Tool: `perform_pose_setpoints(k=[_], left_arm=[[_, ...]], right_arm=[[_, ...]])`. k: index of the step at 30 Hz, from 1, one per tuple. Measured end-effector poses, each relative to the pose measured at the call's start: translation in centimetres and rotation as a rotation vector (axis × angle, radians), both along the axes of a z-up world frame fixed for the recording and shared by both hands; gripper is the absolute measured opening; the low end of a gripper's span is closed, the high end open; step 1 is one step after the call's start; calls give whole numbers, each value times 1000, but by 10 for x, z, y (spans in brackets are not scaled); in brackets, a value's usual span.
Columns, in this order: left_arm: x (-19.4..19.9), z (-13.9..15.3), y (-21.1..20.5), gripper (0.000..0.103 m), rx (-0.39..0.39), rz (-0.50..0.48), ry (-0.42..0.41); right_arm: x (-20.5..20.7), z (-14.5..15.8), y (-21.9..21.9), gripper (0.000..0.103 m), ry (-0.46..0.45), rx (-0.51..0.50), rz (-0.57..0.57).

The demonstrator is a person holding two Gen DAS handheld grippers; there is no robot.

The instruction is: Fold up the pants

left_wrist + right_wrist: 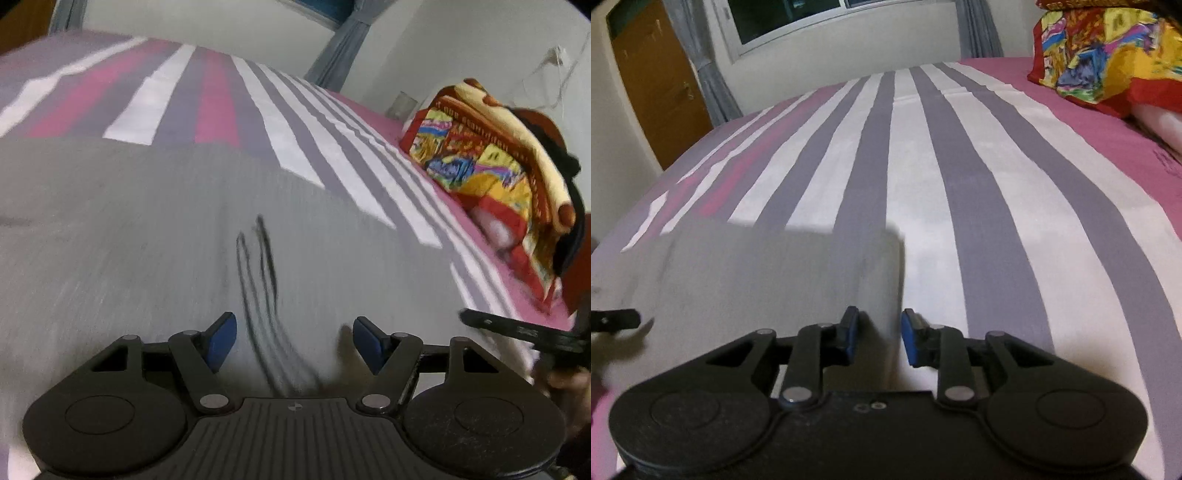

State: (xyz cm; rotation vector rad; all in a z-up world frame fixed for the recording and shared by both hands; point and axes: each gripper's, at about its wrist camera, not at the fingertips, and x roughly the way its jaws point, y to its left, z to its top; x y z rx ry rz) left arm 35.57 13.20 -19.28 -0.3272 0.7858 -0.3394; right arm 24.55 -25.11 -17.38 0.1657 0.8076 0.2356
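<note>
Grey pants [147, 229] spread flat on the striped bedsheet [280, 147], filling the lower part of the left wrist view; in the right wrist view, seen as a squared-off grey slab with one crisp corner and a straight right edge just ahead of the fingers; dark drawstring [264, 280] trailing loose across the cloth; much of the left view smeared by blur

Left gripper [291, 341] spread wide above the fabric, holding nothing, drawstring lying in the gap between its blue pads [221, 339]; right gripper [877, 339] parted too, narrower, straddling the garment's right edge, nothing pinched so far as can be seen

Probably between folds: cloth already squared, neither tool grasping; judged roughly midway, though layers underneath cannot be counted

Next move likely a fresh pinch on the near edge or corner with both sets of fingers, then a lift and carry across toward the far side; calls for catching every layer together and keeping the edges aligned

Colourful bundle [487, 177] well apart, near the bed's far right
</note>
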Motion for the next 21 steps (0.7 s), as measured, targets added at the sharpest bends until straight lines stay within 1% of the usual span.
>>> perform_pose_setpoints(k=[2, 3, 4, 5, 6, 7, 8, 11, 16, 18, 19, 21], left_arm=[[-10, 3, -4, 70, 33, 4, -12], [-14, 7, -3, 70, 33, 21, -9], [-20, 12, 0, 70, 7, 45, -13], [-28, 19, 5, 70, -39, 61, -38], [-41, 26, 14, 70, -87, 77, -85], [-52, 31, 23, 70, -106, 99, -114], [-66, 34, 36, 70, -118, 135, -135], [-98, 31, 79, 70, -139, 250, -151], [-144, 3, 164, 70, -189, 496, -83], [-152, 0, 176, 70, -211, 518, -79], [-154, -1, 175, 70, -228, 509, -82], [-148, 1, 164, 70, -264, 455, -94]], right_arm=[[-16, -6, -2, 27, -7, 2, 8], [-19, -5, -4, 27, -2, 16, -5], [-20, 1, -8, 28, 3, 39, -25], [-23, 8, -12, 29, -14, 58, -41], [-29, 18, -16, 29, -51, 64, -47], [-34, 26, -20, 30, -82, 66, -47], [-40, 31, -24, 31, -104, 71, -47], [-54, 37, -38, 33, -142, 65, -56], [-58, 36, -47, 33, -151, 64, -88], [-59, 36, -40, 33, -170, 78, -83], [-58, 34, -34, 33, -171, 77, -73], [-53, 32, -19, 33, -170, 50, -56]])
